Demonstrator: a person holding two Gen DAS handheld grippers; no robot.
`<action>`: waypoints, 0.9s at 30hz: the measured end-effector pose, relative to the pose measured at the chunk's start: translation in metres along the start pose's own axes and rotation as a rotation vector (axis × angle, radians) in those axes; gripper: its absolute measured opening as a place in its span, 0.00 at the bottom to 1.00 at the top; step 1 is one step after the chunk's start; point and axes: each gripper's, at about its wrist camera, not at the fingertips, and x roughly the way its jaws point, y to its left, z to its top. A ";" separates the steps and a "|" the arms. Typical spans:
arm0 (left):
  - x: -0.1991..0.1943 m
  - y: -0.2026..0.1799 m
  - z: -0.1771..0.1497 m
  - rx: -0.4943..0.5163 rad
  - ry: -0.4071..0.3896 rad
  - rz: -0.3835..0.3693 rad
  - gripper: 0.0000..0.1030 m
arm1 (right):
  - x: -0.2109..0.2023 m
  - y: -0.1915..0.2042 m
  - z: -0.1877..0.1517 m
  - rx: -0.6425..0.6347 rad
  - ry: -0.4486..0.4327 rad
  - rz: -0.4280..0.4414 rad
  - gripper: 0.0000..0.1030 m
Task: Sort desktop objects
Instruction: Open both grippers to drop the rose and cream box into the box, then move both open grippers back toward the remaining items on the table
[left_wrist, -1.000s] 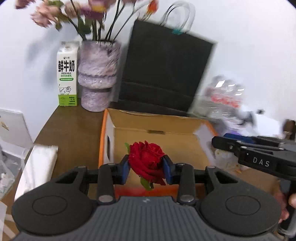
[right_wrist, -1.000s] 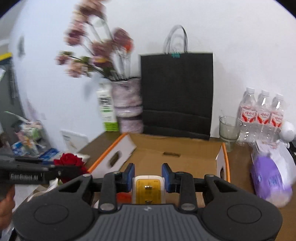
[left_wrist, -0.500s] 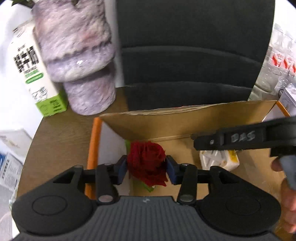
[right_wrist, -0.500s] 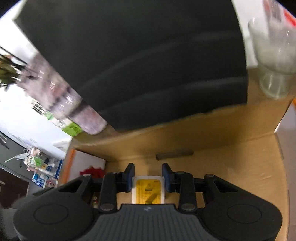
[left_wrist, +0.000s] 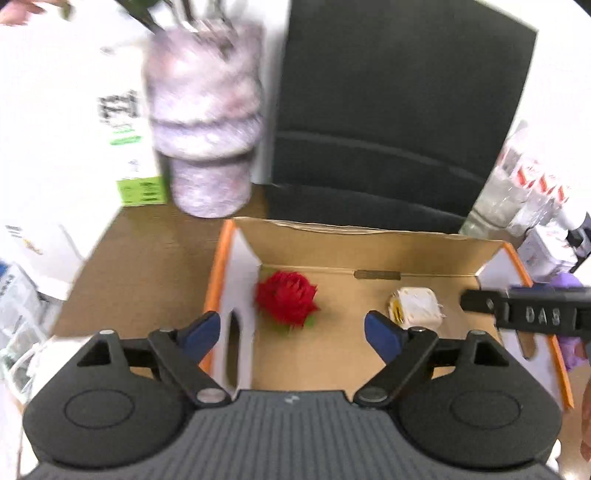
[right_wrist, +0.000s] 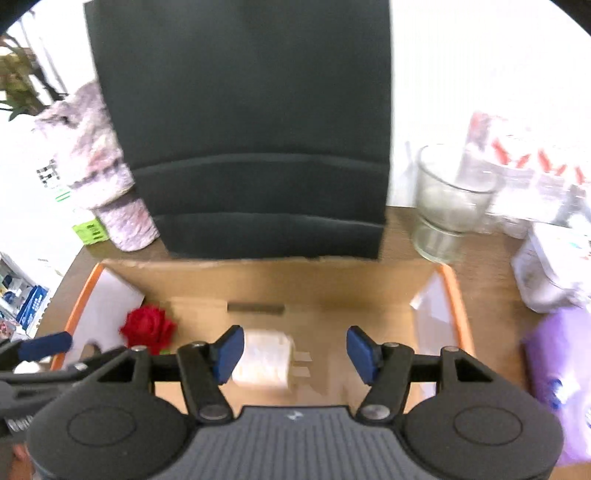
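Note:
An open cardboard box (left_wrist: 369, 247) (right_wrist: 258, 273) with orange-edged flaps sits on the brown desk. A red rose (left_wrist: 286, 299) (right_wrist: 147, 328) lies in its left part, free of any pad. A white and yellow plug adapter (left_wrist: 415, 306) (right_wrist: 264, 356) lies further right on the box floor. My left gripper (left_wrist: 291, 334) hangs above the box, its jaws opening wide with nothing between them. My right gripper (right_wrist: 295, 349) is also opening; the adapter lies below by its left pad, not pressed. The right gripper (left_wrist: 528, 314) shows at the right edge of the left wrist view.
Behind the box stand a black paper bag (left_wrist: 399, 110) (right_wrist: 243, 122), a mauve vase (left_wrist: 205, 122) and a milk carton (left_wrist: 125, 147). A glass cup (right_wrist: 448, 206), water bottles (right_wrist: 524, 173) and a purple pack (right_wrist: 561, 384) are to the right. Clutter lies left of the desk.
Both grippers came forward and down over the box and opened. The rose dropped from the left one and the adapter from the right one; both now lie on the box floor.

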 end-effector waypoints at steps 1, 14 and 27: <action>-0.022 0.004 -0.013 -0.035 -0.024 0.011 0.97 | -0.015 -0.001 -0.012 -0.008 -0.013 -0.001 0.64; -0.172 0.020 -0.266 -0.082 -0.224 -0.256 1.00 | -0.186 0.016 -0.268 -0.149 -0.316 0.047 0.91; -0.200 0.030 -0.367 -0.014 -0.352 -0.069 1.00 | -0.224 0.031 -0.407 -0.284 -0.395 -0.075 1.00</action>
